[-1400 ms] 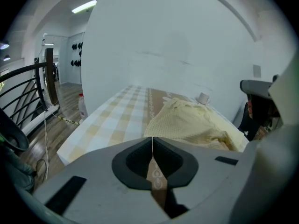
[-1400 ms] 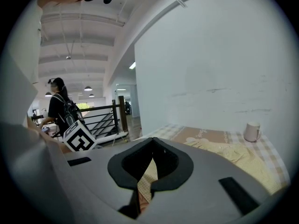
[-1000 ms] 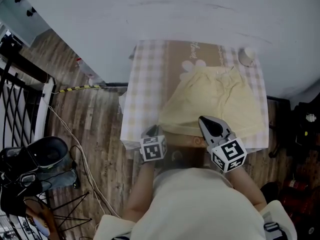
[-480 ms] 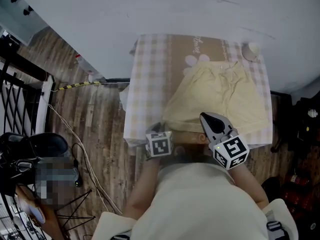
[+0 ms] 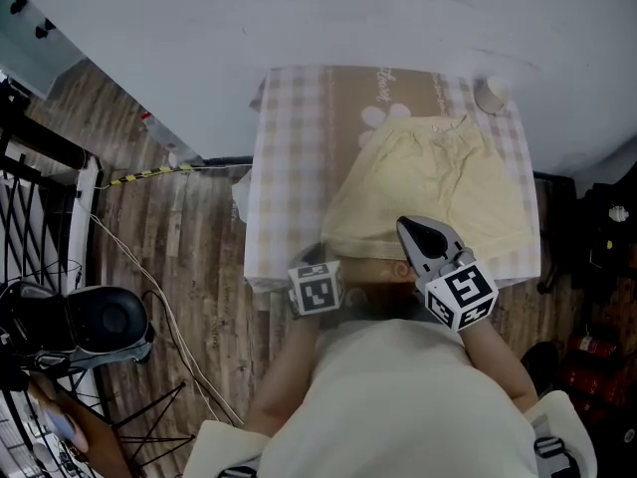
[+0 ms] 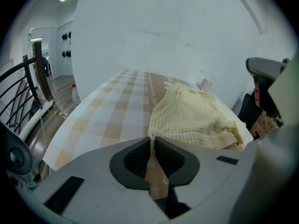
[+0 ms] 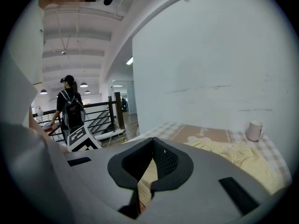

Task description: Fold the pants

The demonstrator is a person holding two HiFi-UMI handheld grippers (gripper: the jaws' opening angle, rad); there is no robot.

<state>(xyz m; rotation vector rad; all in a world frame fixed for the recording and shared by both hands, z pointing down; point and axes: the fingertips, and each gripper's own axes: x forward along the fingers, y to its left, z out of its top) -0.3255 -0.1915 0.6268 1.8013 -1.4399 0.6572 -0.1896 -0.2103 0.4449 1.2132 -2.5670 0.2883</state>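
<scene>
Two tools: left tool [image 6: 152, 141], right tool [image 7: 153, 141] both closed, empty, at surface [image 5: 289, 157] edge.
Pants [image 5: 428, 192]: flat, right side of surface.
Risk: bunched fabric from a push with tools closed.

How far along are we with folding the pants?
Done: the pants lie spread flat on the table, waistband at the far side; no fold shows yet. In hand: nothing. The left gripper and right gripper are both shut and empty, near the table's front edge. Left: the grasp and every fold.
</scene>
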